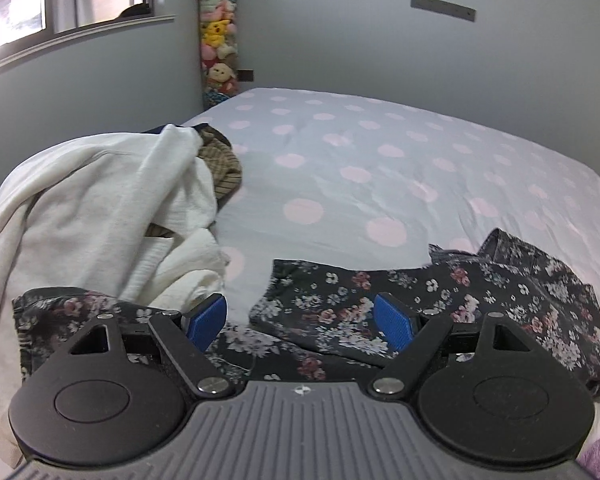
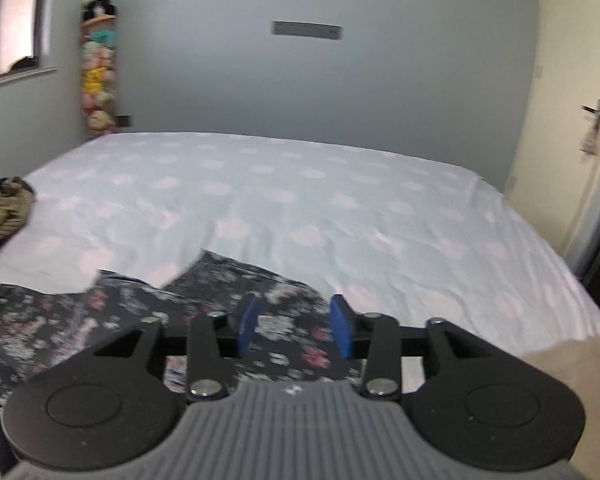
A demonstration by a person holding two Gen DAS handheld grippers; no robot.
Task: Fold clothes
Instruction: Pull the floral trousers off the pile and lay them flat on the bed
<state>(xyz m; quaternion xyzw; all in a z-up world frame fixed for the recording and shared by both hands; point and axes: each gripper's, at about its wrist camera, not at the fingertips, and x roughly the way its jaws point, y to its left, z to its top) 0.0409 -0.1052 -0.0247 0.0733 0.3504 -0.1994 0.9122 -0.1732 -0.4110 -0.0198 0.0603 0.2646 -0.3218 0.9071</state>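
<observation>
Blue pads tip both claws, two to each: the left gripper (image 1: 300, 322) stands spread wide with nothing between its pads, and the right gripper (image 2: 296, 328) stands narrower but still parted, also gripping nothing. One dark floral garment (image 1: 380, 304) lies crumpled along the bottom of both frames, just beyond and under each claw's tips; its near edge is hidden behind the claw bodies, and the right wrist view is too blurred to trace its folds. At mid left, one white garment (image 1: 100, 208) is heaped over a brown striped one (image 1: 220, 164), mostly covered. Farther off spreads the one bed (image 1: 380, 152) in pink-dotted sheet, then a column of plush toys (image 1: 218, 36) in the upper left corner.
</observation>
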